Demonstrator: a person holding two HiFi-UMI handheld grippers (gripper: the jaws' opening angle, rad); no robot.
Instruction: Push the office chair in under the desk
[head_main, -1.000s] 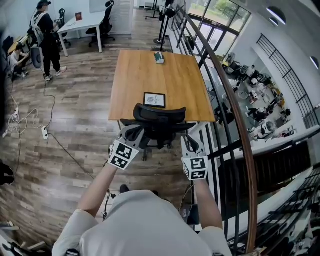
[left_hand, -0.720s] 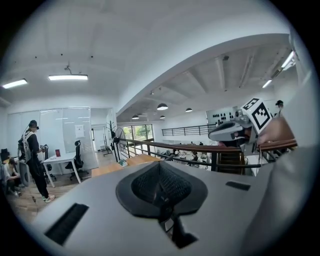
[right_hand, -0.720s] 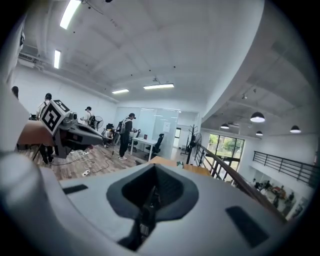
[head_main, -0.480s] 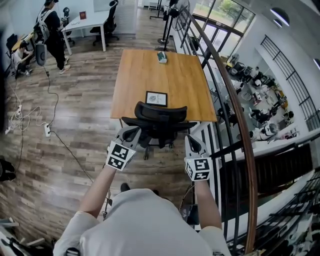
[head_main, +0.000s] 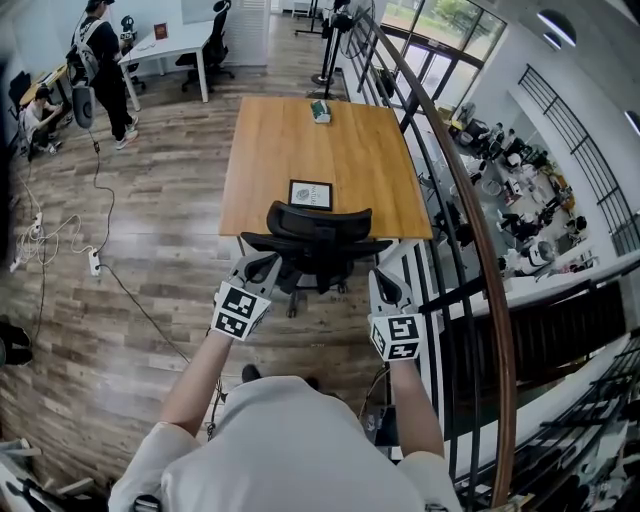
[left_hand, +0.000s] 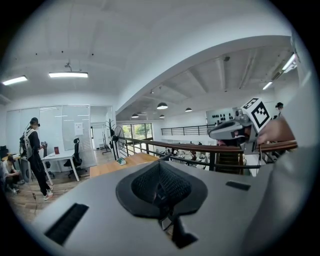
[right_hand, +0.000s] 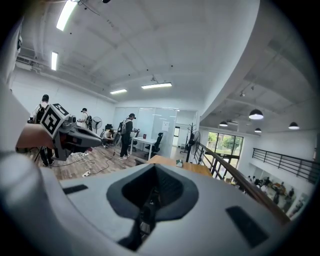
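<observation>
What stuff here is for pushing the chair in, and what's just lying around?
For the job: office chair, wooden desk, left gripper, right gripper.

Just lying about: framed card and small green box on the desk, power strip on the floor, white table far back.

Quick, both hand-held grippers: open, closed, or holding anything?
Left hand-held gripper: closed, jaws together, holding nothing.
Right hand-held gripper: closed, jaws together, holding nothing.
</observation>
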